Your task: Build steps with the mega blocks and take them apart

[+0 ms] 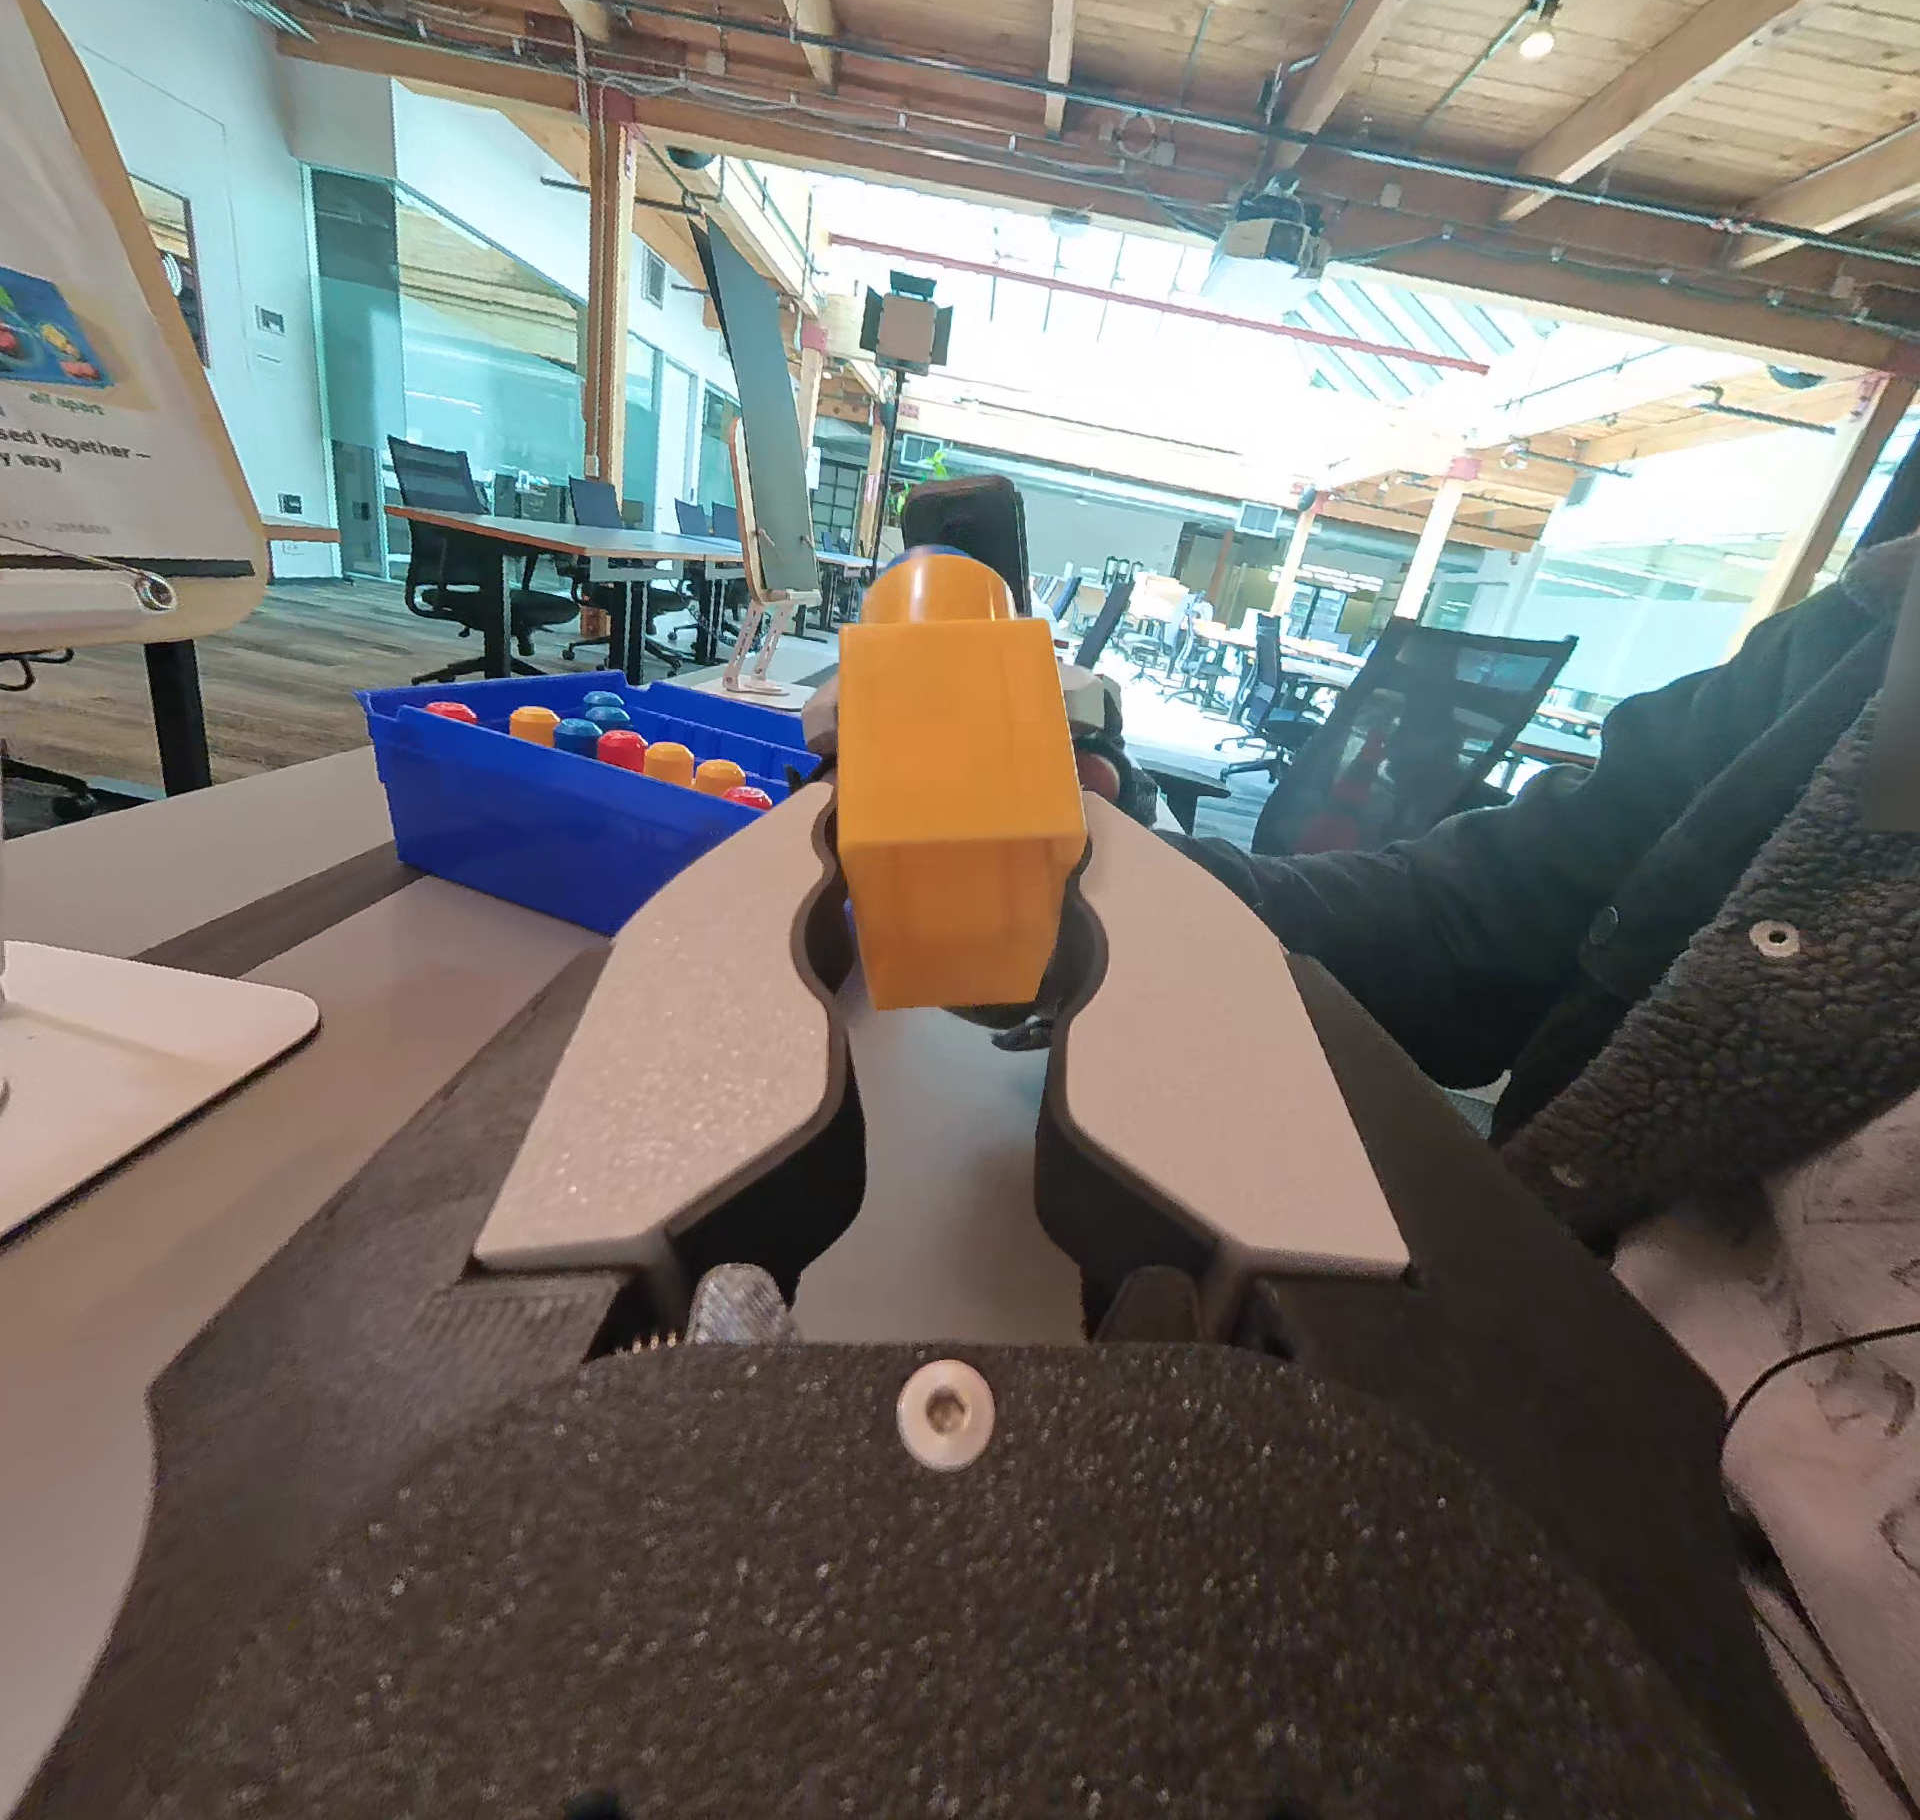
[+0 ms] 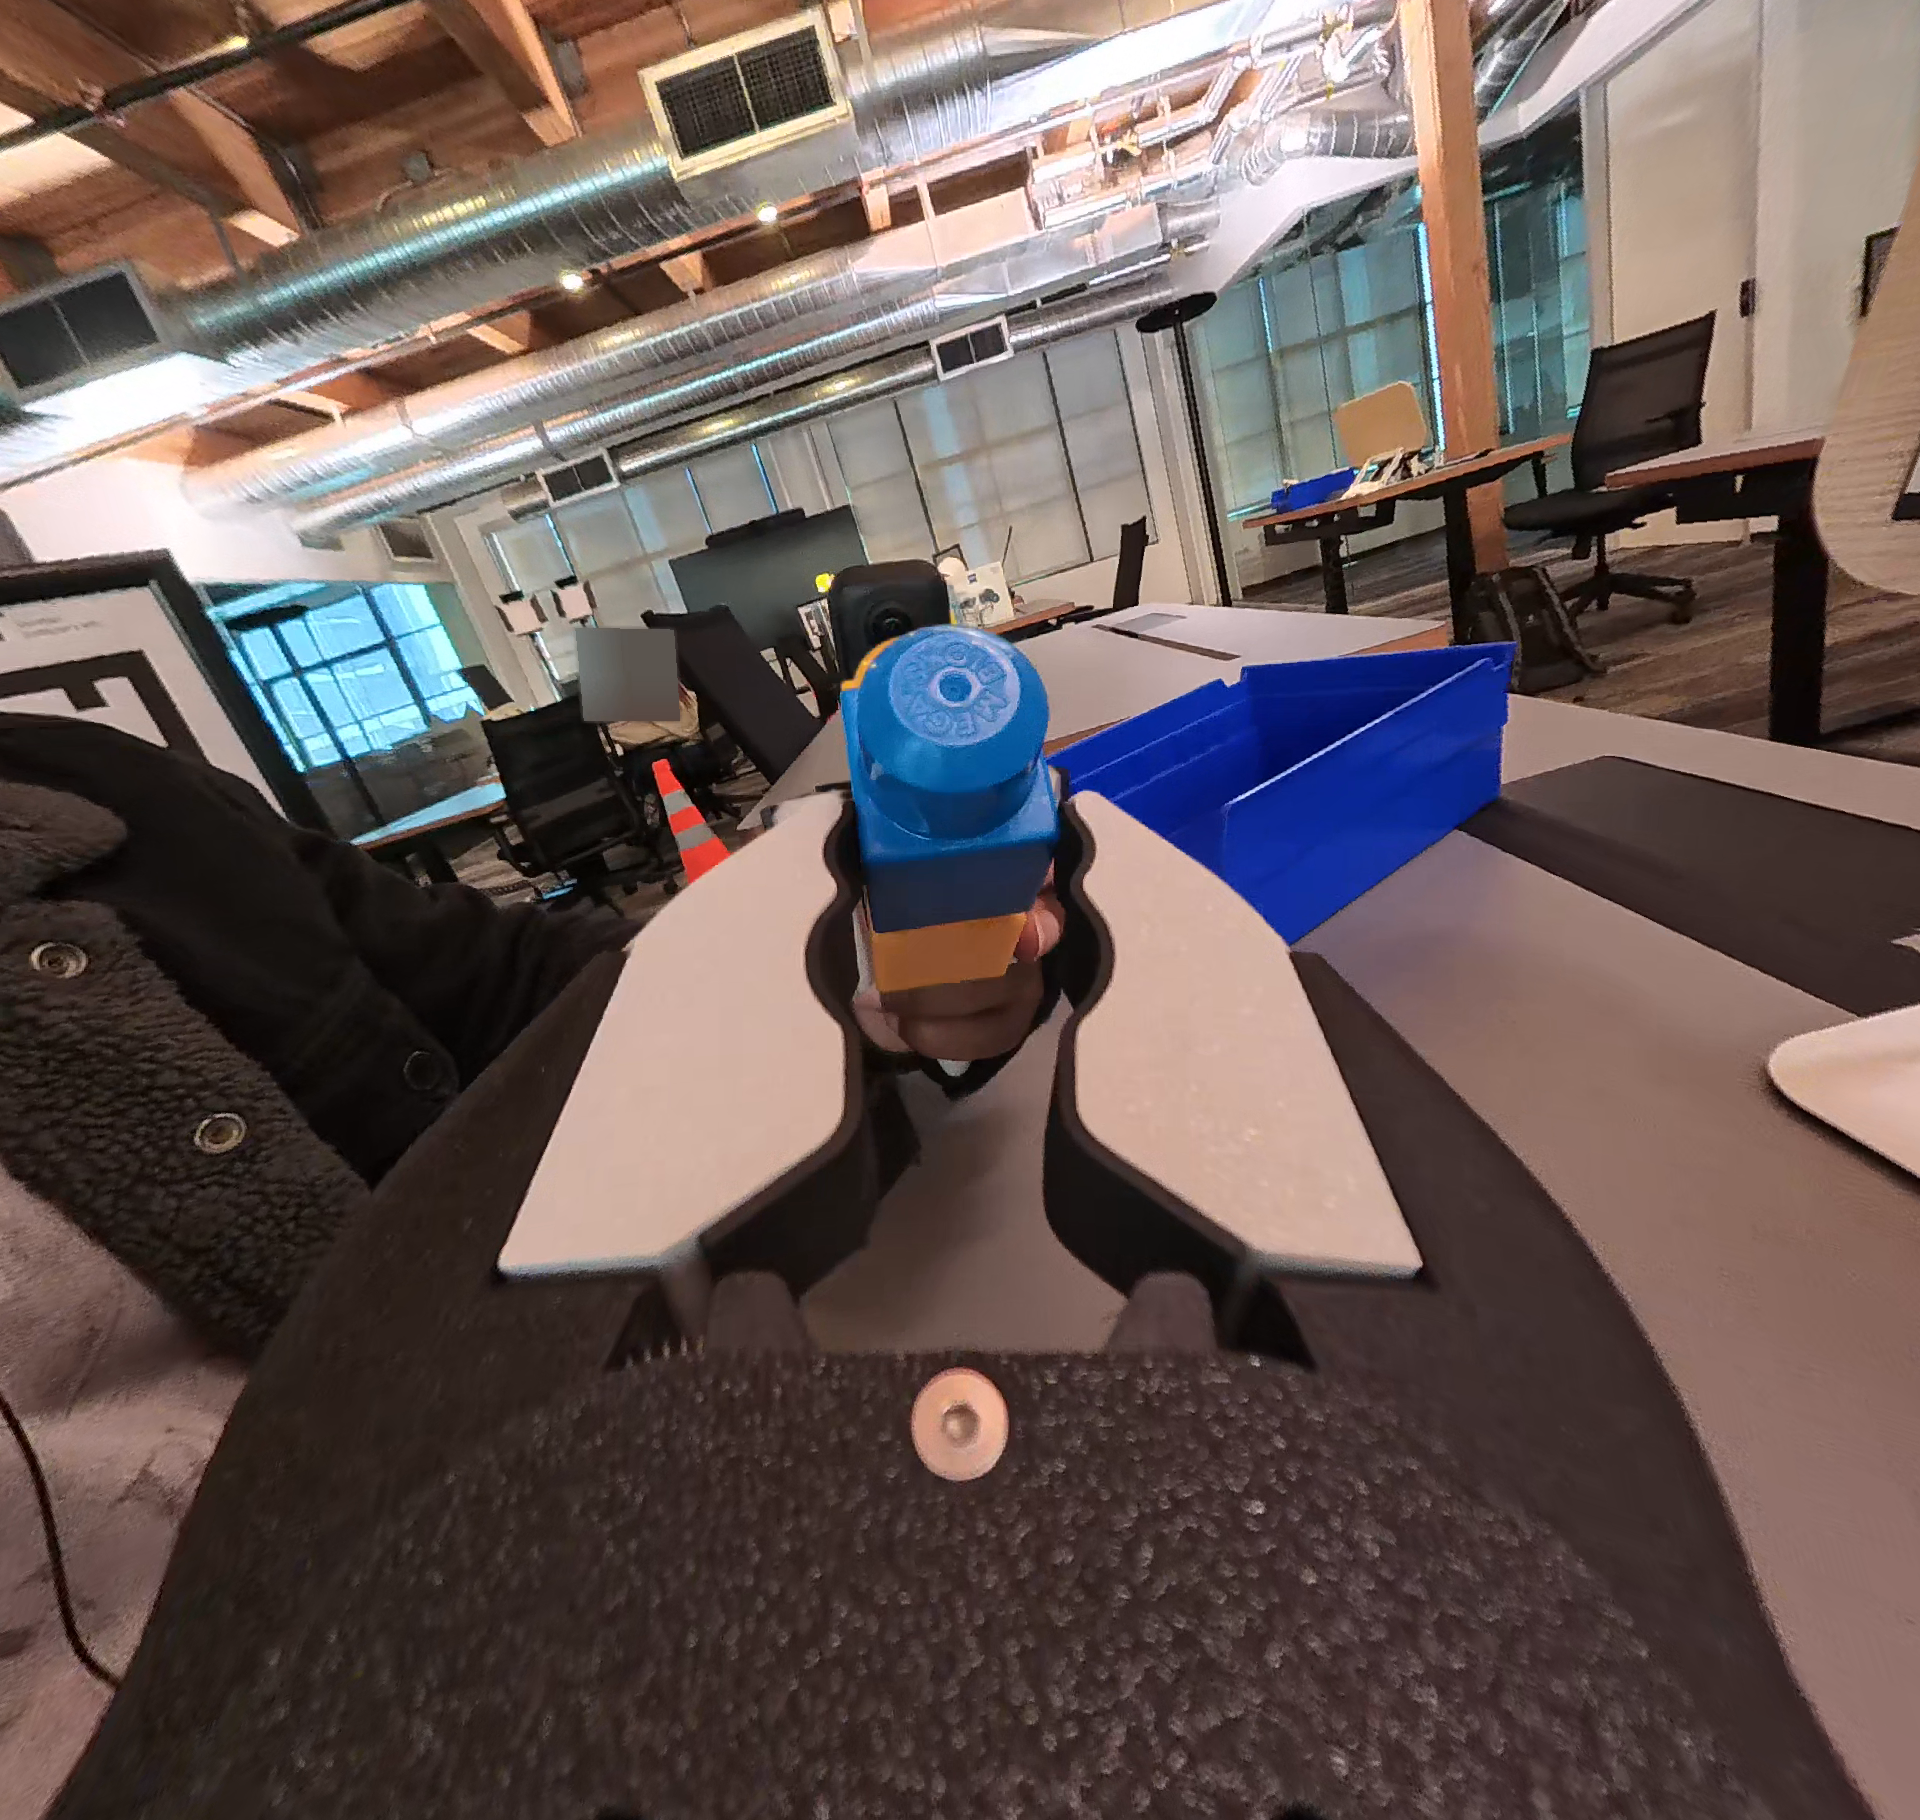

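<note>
Left tool [image 1: 961, 835] pinching orange block [image 1: 951, 794]; right tool [image 2: 956, 856], blue block [image 2: 940, 783]

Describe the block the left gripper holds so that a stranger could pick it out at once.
Start at the blue bin on the grey table; just right of it, raised off the table, the left gripper clamps an orange block. Unlike the small studded blocks in the bin, it is held in the air, open hollow end toward the camera.

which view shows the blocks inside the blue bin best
The left wrist view: the blue bin faces the camera with red, orange and blue block studs poking above its rim. In the right wrist view the blue bin shows only its walls and a divider; no blocks are visible inside.
</note>
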`<move>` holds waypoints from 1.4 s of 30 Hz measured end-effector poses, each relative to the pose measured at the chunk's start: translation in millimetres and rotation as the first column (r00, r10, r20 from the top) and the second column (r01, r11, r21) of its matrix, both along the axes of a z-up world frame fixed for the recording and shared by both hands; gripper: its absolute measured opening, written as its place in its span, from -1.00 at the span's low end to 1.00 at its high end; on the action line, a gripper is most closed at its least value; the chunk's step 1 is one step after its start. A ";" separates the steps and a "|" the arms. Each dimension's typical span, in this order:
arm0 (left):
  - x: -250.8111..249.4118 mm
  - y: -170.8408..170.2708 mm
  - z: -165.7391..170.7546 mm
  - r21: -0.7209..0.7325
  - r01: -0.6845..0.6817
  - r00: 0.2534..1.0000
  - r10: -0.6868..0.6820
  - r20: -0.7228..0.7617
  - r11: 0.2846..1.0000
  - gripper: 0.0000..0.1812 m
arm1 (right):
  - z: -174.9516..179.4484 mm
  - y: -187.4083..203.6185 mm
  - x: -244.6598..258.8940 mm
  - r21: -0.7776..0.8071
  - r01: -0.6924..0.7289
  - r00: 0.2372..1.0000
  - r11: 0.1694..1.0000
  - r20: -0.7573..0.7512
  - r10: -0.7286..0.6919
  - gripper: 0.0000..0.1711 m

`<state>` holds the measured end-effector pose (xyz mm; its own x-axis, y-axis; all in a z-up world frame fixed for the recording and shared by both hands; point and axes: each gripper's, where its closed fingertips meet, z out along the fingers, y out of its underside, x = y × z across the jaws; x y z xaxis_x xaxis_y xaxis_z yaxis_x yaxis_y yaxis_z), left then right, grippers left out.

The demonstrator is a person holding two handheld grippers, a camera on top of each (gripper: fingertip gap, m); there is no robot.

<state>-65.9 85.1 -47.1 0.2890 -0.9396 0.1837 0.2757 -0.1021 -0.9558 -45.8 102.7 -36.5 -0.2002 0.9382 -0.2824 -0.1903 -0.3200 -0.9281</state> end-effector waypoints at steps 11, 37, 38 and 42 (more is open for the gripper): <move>-5.4 4.5 6.2 0.034 -0.058 0.997 0.056 0.044 0.998 -0.59 | -4.9 2.6 -6.9 -0.108 0.039 0.998 0.993 -0.046 -0.044 -0.59; -11.9 -1.5 21.0 0.050 -0.020 0.992 0.014 0.123 0.999 -0.59 | 3.1 -6.4 -2.4 0.011 -0.006 1.000 1.000 -0.027 0.006 -0.42; -12.5 -1.9 19.8 0.053 -0.016 0.993 0.010 0.118 0.998 -0.59 | 4.7 -4.2 0.5 0.026 0.004 1.000 1.000 -0.016 -0.004 -0.42; -8.4 -3.3 12.9 0.048 0.011 0.995 -0.016 0.098 0.999 -0.59 | 11.1 0.7 13.7 0.067 0.012 1.000 0.998 0.013 -0.013 -0.50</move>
<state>-74.3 81.8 -34.3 0.2589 -0.9515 0.1661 0.3671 -0.0621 -0.9281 -32.1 103.4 -25.4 -0.1851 0.9574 -0.2217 -0.1817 -0.2550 -0.9497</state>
